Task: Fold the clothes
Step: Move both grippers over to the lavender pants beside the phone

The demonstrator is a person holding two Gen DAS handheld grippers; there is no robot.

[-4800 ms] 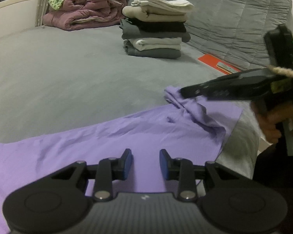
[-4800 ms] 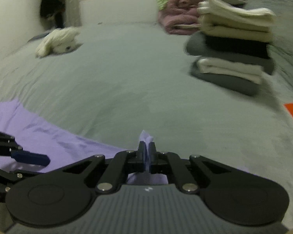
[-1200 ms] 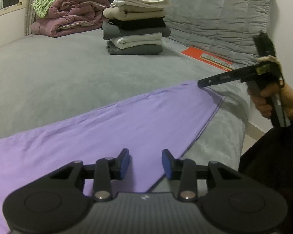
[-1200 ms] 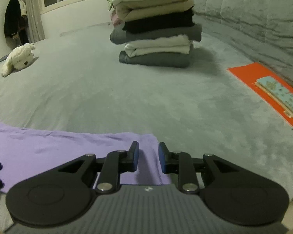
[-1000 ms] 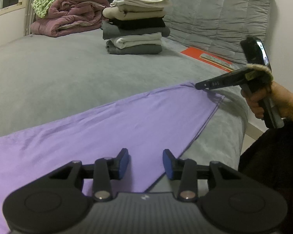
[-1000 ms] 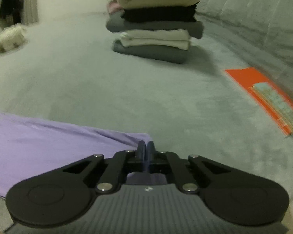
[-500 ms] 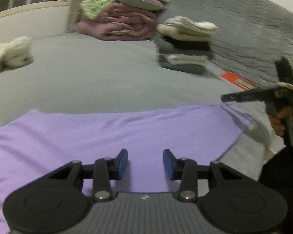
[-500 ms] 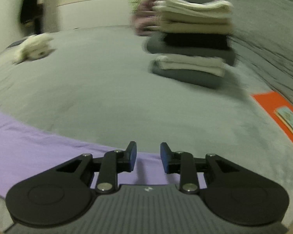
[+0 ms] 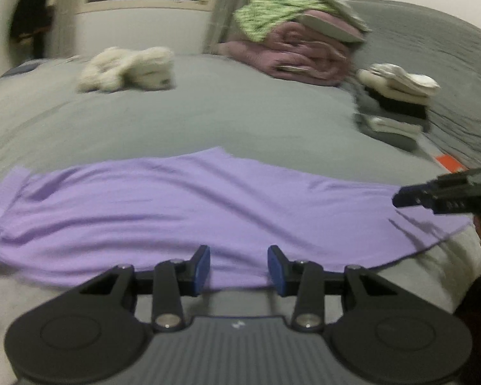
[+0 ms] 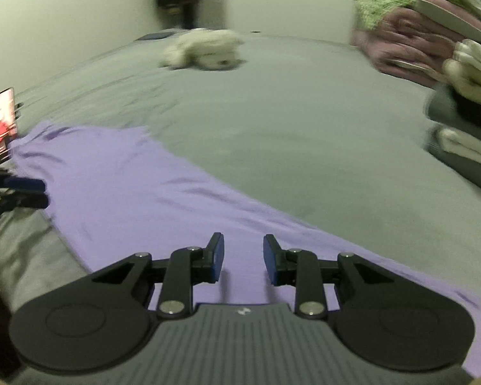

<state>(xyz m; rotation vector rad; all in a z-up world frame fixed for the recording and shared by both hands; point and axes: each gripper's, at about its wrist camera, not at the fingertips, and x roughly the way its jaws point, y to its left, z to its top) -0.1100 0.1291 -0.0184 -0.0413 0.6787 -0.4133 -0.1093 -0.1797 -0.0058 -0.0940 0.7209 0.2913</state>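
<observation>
Lying spread flat along the near edge of the grey bed [image 9: 240,118], the purple garment [image 9: 189,205] ran from the left side of the left wrist view across to the right, faintly creased, nothing gripping it. At far left in the right wrist view a phone [image 10: 0,125] stood lit beside the cloth's far end. The left gripper [image 9: 239,264] hovered over the garment's near hem, jaws apart with only bare fabric showing between the blue pads, none of it pinched. Beyond, toward the window wall, a white plush toy [image 9: 125,69] lay on the bed, well apart from the cloth. Farther right sat a bundle of pink bedding [image 9: 301,61] topped with a green patterned piece, and next to it a stack of folded clothes [image 9: 394,102], cream and dark layers, blurred. An orange flat item [image 9: 449,162] showed just past the stack. The right gripper [image 10: 243,258] hung over the garment's right portion, jaws apart and empty, cloth visible through the gap; from the left wrist view its tips showed at the right edge above the cloth's corner.
</observation>
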